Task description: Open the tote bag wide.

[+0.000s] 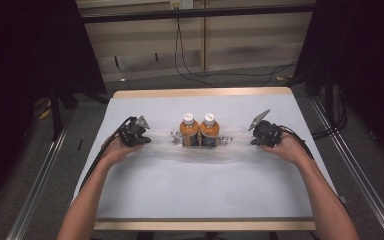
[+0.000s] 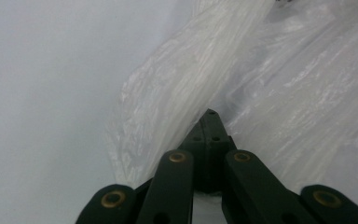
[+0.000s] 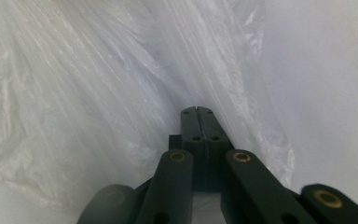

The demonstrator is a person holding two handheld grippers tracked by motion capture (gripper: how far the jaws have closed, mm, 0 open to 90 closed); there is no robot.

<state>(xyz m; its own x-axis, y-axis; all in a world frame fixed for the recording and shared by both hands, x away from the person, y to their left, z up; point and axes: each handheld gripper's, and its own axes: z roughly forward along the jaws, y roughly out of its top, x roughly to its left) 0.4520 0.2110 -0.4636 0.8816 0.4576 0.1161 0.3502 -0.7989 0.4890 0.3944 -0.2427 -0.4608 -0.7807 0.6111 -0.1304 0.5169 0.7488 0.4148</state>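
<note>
A: Two orange bottles [image 1: 200, 131] stand upright side by side, white caps up, at the middle of the table [image 1: 190, 190], inside a clear plastic bag [image 1: 230, 150] spread flat around them.

B: And the tools?

A: The left gripper [image 1: 142, 136] sits at the bag's left end, the right gripper [image 1: 254, 136] at its right end, the bottles between them.

B: Jaws?

A: In the left gripper view they're pressed together with film [image 2: 182, 88] bunched at the tips. Same in the right gripper view: clenched, plastic [image 3: 121, 93] gathered around them.
</note>
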